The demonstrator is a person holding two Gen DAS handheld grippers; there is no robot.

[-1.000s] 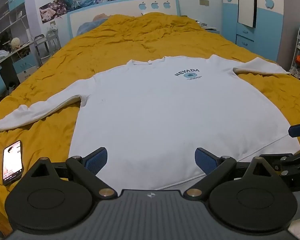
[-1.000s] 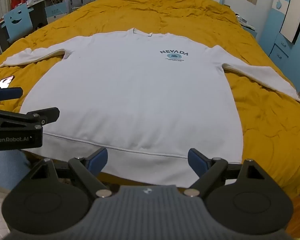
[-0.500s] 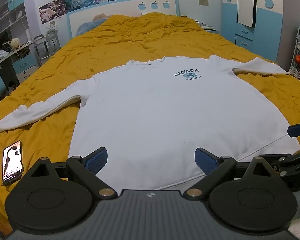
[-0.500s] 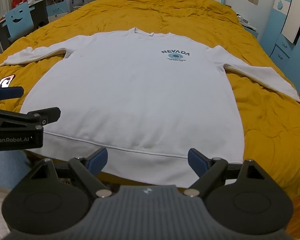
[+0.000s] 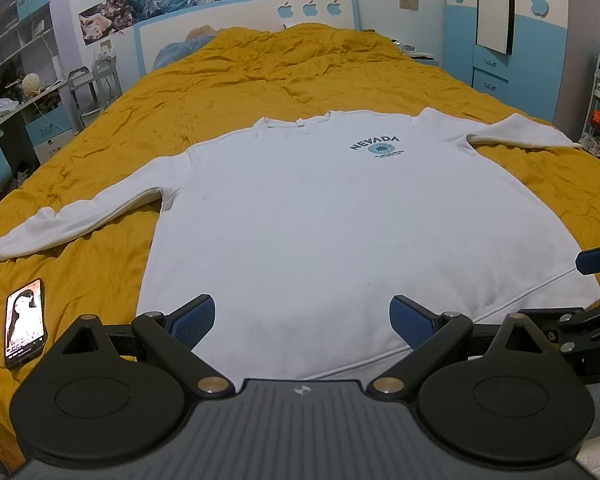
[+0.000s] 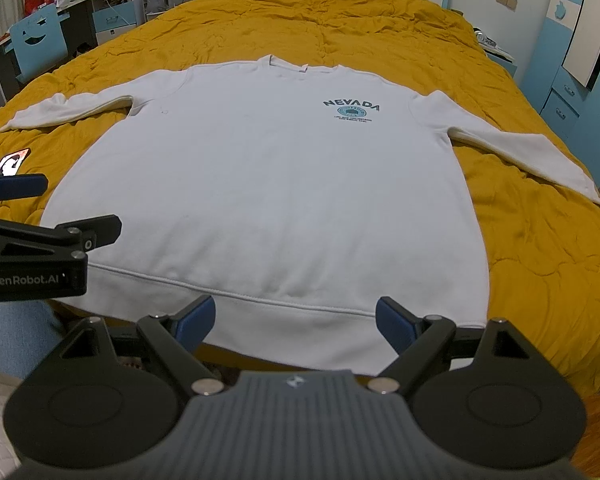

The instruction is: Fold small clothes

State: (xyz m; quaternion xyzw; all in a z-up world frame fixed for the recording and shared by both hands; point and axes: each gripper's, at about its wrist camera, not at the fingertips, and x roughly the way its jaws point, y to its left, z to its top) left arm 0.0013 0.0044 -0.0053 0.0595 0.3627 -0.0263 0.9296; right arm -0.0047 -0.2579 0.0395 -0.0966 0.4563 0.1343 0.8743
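Observation:
A white long-sleeved sweatshirt (image 5: 340,216) with a blue "NEVADA" print lies flat and face up on the yellow bedspread (image 5: 260,80), both sleeves spread out; it also shows in the right wrist view (image 6: 268,184). My left gripper (image 5: 302,320) is open and empty, held just above the sweatshirt's hem near the front edge. My right gripper (image 6: 294,322) is open and empty, also above the hem, to the right of the left one. The left gripper's side shows at the left of the right wrist view (image 6: 32,248).
A phone (image 5: 24,322) with its screen lit lies on the bedspread left of the sweatshirt. A desk and shelves (image 5: 16,100) stand to the left of the bed. Blue cabinets (image 5: 496,40) stand to the right. The headboard (image 5: 244,16) is at the far end.
Both views have shifted very slightly; the sweatshirt has not moved. Both grippers stay open.

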